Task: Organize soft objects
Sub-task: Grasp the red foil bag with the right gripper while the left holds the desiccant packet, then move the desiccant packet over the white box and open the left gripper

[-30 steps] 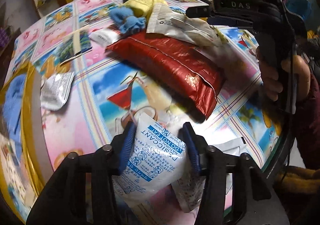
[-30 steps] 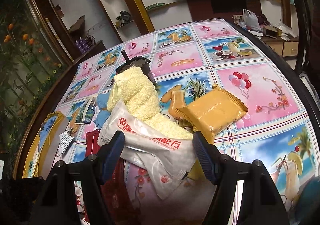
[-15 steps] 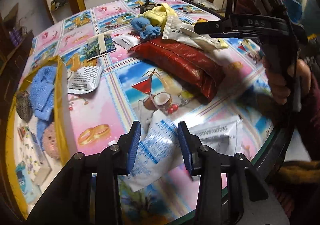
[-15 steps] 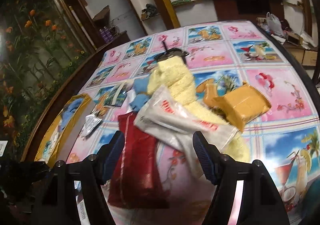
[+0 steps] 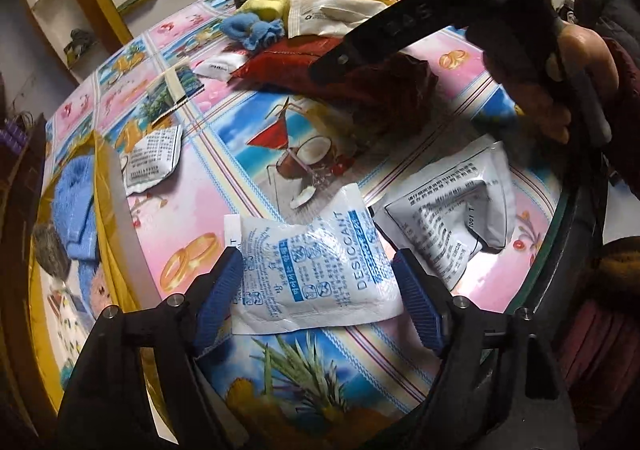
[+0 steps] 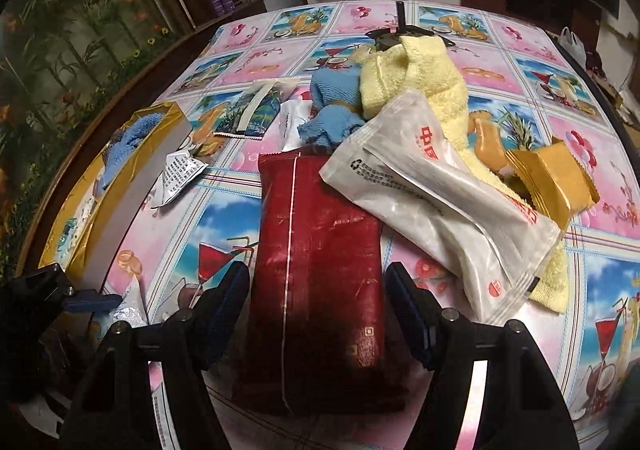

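A white and blue desiccant packet (image 5: 320,262) lies flat on the patterned table between the fingers of my left gripper (image 5: 316,302). Its jaws are opening and the right pad stands clear of the packet. In the right wrist view, my right gripper (image 6: 316,306) is open and straddles the near end of a red pouch (image 6: 316,250) without touching it. On the pouch's far end rests a long white pouch (image 6: 432,193). Behind them lie a yellow towel (image 6: 424,69) and a blue cloth (image 6: 332,101).
A yellow box (image 5: 108,185) holding a blue towel stands at the table's left edge. A grey printed packet (image 5: 452,217) lies right of the desiccant, and a smaller one (image 5: 150,161) lies near the box. A golden packet (image 6: 552,177) sits far right. A hand (image 5: 580,61) holds the right gripper.
The left gripper's jaws have spread and let go of the desiccant packet, which now lies flat. The right gripper has swung from over the white pouch to over the red pouch.
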The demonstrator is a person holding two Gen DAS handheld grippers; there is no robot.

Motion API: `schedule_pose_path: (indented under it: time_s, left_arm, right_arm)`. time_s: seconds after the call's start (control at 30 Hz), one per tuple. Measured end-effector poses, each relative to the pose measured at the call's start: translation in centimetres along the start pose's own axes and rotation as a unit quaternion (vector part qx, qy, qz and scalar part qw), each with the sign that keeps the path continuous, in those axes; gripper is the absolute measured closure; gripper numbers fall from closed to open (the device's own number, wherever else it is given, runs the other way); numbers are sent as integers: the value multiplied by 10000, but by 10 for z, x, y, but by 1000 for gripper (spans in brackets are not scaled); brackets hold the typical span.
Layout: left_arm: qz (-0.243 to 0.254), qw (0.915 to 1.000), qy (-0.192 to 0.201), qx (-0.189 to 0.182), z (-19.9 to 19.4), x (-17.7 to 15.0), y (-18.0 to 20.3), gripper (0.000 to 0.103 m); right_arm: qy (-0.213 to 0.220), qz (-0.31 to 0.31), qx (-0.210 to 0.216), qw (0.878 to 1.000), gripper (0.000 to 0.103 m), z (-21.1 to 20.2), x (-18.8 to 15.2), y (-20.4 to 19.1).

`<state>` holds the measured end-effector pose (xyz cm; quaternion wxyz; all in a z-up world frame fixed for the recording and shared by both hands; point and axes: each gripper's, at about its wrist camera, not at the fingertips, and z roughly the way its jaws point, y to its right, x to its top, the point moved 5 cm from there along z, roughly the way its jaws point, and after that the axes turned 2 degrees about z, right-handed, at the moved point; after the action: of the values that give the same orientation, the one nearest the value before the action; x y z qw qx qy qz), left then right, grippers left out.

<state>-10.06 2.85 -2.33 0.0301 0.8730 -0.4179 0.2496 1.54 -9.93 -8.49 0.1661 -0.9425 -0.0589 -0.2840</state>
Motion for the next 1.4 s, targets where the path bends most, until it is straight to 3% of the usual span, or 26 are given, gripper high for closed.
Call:
schedule_pose_path:
  time_s: [0.1, 0.2, 0.27, 0.47, 0.5, 0.53, 0.57, 0.6, 0.83, 1.13, 1.17, 1.23, 1.4]
  left_arm:
    - [-417, 9990, -48, 120, 1, -1, -15, 25]
    - [-740, 9954, -85, 610, 2, -4, -28, 25]
    - [-869, 9936, -109, 714, 4, -2, -29, 25]
    - [-1286, 9898, -15, 613, 15, 11, -38, 25]
    - [-1317, 9892, 35, 635, 15, 12, -38, 31]
    - [-1305, 9891, 64, 674, 15, 13, -38, 37]
    - [-1300, 9886, 54, 760, 13, 14, -38, 42]
    - [-1289, 9886, 52, 783, 12, 14, -37, 58]
    - [-1616, 9840, 460, 590, -12, 11, -37, 64]
    - [-2466, 9622, 1112, 325, -68, -8, -71, 64]
    - [-2541, 9595, 1169, 334, -74, -11, -76, 64]
    - [-2684, 9541, 1226, 502, -85, -19, -91, 76]
    - [-3031, 9412, 1217, 860, -100, -45, -128, 76]
  right_arm:
    - [-75, -195, -273, 9994, 32, 6, 4, -7]
    - [-182, -363, -454, 9981, 32, 13, 7, -13]
    - [-272, -430, -548, 9972, 32, 19, 8, -17]
    - [-270, -584, -857, 9942, 30, 29, 8, -21]
    - [-264, -627, -855, 9940, 33, 28, 8, -21]
    - [-236, -626, -818, 9944, 44, 25, 8, -20]
    - [-234, -568, -716, 9955, 47, 23, 8, -20]
    - [-244, -468, -590, 9969, 49, 20, 8, -16]
    - [-132, -235, -201, 9994, 57, 3, -2, -9]
    - [162, -56, 203, 9996, 58, -23, 0, -13]
    - [200, -45, 265, 9994, 58, -27, 1, -16]
    - [269, -17, 380, 9989, 58, -33, 4, -20]
    - [386, -52, 769, 9963, 58, -48, 15, -45]
